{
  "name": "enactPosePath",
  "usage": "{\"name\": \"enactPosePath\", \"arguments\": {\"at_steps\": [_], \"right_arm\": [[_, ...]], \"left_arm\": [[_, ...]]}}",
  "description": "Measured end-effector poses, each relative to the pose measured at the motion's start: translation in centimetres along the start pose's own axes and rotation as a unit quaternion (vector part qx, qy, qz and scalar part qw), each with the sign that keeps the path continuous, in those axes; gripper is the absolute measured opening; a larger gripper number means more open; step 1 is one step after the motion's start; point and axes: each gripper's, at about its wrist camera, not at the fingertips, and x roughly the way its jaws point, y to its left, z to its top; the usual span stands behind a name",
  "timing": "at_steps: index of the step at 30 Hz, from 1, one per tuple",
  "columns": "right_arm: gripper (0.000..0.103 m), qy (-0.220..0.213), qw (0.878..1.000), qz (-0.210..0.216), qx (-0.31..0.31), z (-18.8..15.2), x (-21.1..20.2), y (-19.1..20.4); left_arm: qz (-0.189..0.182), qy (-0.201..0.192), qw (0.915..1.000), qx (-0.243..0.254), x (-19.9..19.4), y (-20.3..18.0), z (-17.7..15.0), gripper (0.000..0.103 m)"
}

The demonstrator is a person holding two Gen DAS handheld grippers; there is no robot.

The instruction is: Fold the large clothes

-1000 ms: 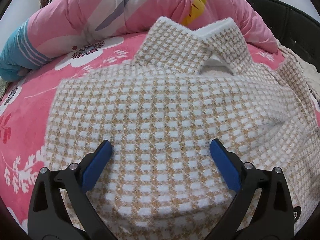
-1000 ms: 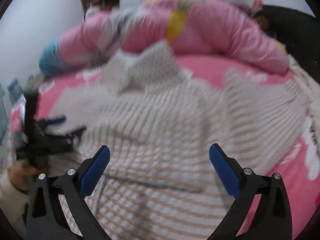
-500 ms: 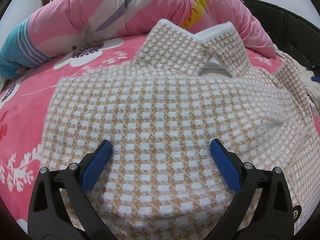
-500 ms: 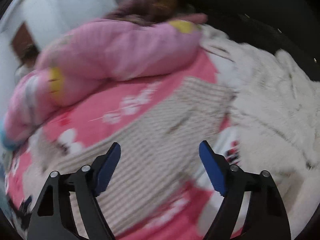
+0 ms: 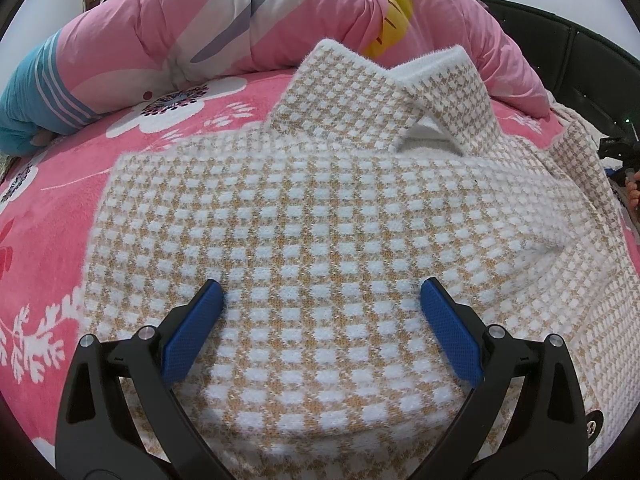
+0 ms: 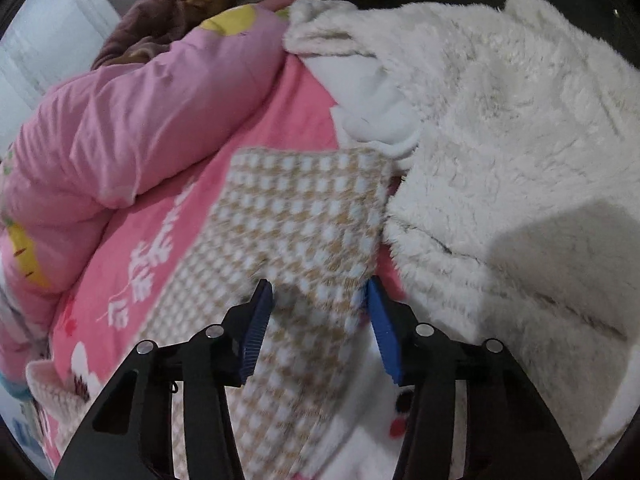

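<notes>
Left gripper hangs wide open over the checked jacket, blue pads apart, holding nothing; whether the tips touch the knit cannot be told. The jacket lies spread on the pink floral bedsheet, fuzzy tan-and-white houndstooth weave, with its collar standing up at the far side, one flap folded over. A raised crease runs toward the right edge. Beyond the collar, a puffy pink quilt with a blue striped end is bunched along the far side of the bed; a dark padded headboard is at far right.

Right gripper is about half open and closing, straddling the sleeve of the same jacket; the cloth sits between the blue pads, and the right pad lies at the sleeve's edge, grip not yet clear. Only this view shows a white fluffy fleece garment piled just right of the sleeve, touching the cuff and crowding the right pad. A person lies at the far end behind the quilt.
</notes>
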Motion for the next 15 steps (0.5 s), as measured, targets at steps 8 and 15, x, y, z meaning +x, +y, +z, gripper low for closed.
{"name": "enactPosePath", "arguments": {"at_steps": [8,15], "right_arm": [[0.027,-0.008,0.999,-0.029,-0.036,0.3,0.2,1.5],[0.016,-0.070,0.993,-0.034,-0.084,-0.1,-6.5,3.7]], "left_arm": [[0.000,-0.001,1.0000,0.000,0.0,0.0,0.0,0.096],[-0.002,-0.003,1.0000,-0.002,0.0,0.1,-0.1,0.096]]}}
